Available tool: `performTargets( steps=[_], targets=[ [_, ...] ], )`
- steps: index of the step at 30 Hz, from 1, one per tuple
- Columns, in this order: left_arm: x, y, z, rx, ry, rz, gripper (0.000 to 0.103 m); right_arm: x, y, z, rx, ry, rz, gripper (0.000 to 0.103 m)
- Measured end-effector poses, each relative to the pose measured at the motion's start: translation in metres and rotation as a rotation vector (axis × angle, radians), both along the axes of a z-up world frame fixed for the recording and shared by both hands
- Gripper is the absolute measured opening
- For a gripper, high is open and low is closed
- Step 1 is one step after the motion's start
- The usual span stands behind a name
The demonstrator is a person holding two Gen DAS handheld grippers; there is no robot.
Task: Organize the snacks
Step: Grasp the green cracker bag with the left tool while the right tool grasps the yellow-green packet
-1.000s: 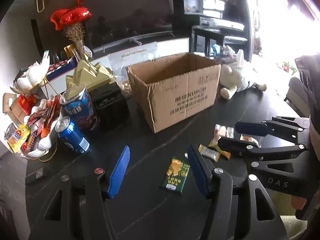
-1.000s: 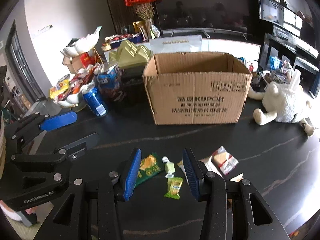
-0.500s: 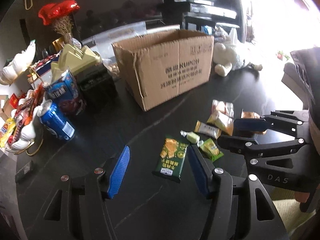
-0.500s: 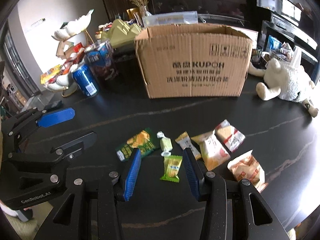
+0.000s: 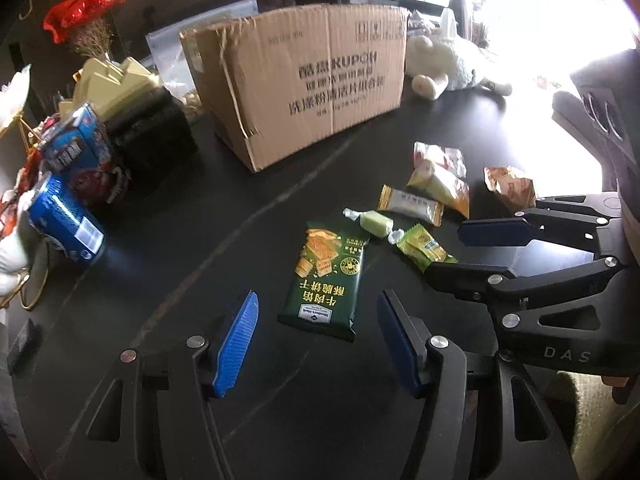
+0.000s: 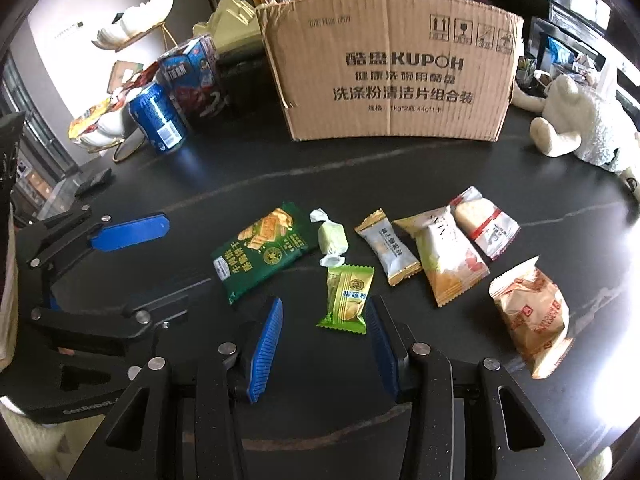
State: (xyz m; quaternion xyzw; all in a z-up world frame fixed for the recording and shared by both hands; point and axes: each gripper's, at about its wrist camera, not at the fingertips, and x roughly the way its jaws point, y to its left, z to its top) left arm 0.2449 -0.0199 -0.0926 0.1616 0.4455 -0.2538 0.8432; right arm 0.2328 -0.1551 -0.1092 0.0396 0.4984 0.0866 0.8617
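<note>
My left gripper (image 5: 316, 336) stood wide over the dark green cracker pack (image 5: 328, 278), whose long axis ran away from me toward the cardboard box (image 5: 304, 80). My right gripper (image 6: 324, 340), also wide, bracketed the light green packet (image 6: 348, 298), lengthwise between the pads. Both had dropped closer to the counter (image 5: 200, 208) than half a second before; the snacks themselves lay unmoved mid-counter.

cardboard box (image 6: 390, 68) interior hidden; plush toy (image 6: 576, 128) cut off by edge.
</note>
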Motion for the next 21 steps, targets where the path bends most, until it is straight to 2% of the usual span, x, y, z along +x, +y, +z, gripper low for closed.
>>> performTargets(
  steps=[10, 21],
  targets=[
    [0.013, -0.008, -0.022, 0.003, 0.024, -0.022, 0.061, 0.010, -0.006, -0.017, -0.001, 0.029, -0.021, 0.044],
    [0.030, -0.015, -0.036, 0.003, 0.058, 0.010, 0.061, 0.018, -0.009, -0.027, 0.008, 0.040, -0.032, 0.044]
  ],
)
